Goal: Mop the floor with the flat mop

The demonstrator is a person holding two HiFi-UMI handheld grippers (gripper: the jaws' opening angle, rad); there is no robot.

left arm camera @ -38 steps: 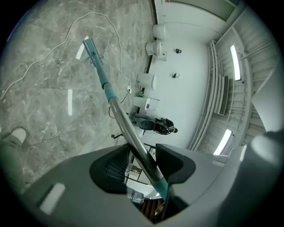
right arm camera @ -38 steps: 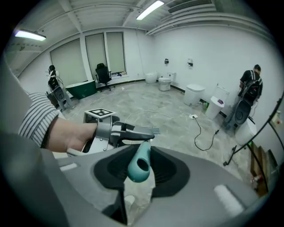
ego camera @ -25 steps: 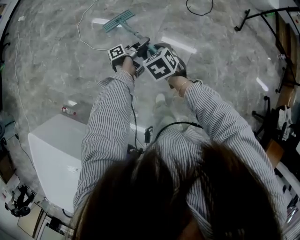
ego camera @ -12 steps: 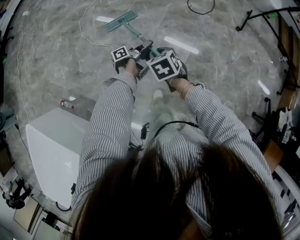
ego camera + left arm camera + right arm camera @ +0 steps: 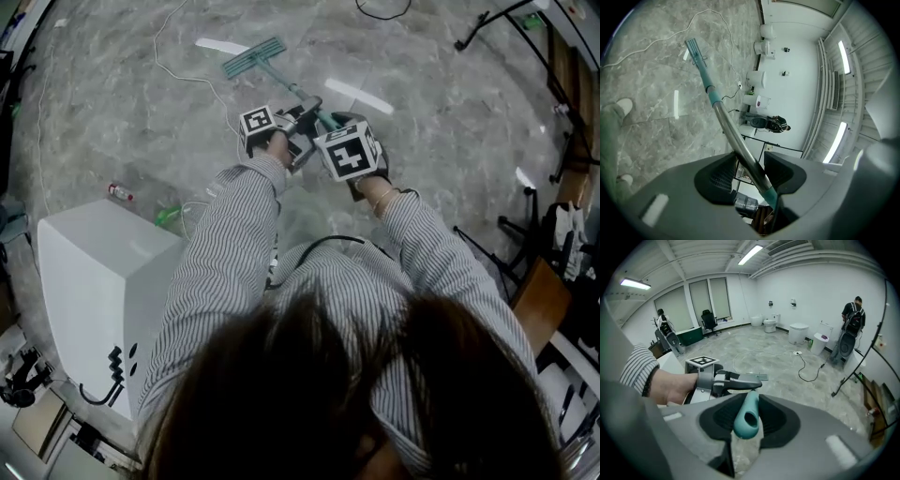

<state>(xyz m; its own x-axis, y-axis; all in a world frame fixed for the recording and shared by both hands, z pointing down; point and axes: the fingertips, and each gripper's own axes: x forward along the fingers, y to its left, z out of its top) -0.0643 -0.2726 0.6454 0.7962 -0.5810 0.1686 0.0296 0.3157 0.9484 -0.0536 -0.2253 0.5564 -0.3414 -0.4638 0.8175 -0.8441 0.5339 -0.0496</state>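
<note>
The flat mop has a teal head (image 5: 255, 56) lying flat on the grey marble floor (image 5: 112, 112), and a metal handle (image 5: 286, 84) that slants back to my hands. My left gripper (image 5: 300, 114) is shut on the metal shaft (image 5: 733, 136), lower down the handle. In the left gripper view the mop head (image 5: 693, 47) shows far along the shaft. Behind it, my right gripper (image 5: 334, 127) is shut on the teal handle end (image 5: 746, 416). The right gripper view also shows the left gripper (image 5: 733, 380) and a strip of the mop head (image 5: 759, 377).
A white cabinet (image 5: 94, 281) stands at my left, with a bottle (image 5: 120, 193) on the floor beside it. A white cable (image 5: 178, 56) trails near the mop head. Black stands (image 5: 487, 28) and a chair (image 5: 539, 300) are at the right. A person (image 5: 853, 317) stands by the far wall.
Both grippers stay shut on the handle. Hands and mop have shifted right and slightly down in the head view, and the white cabinet now shows lower at the left.
</note>
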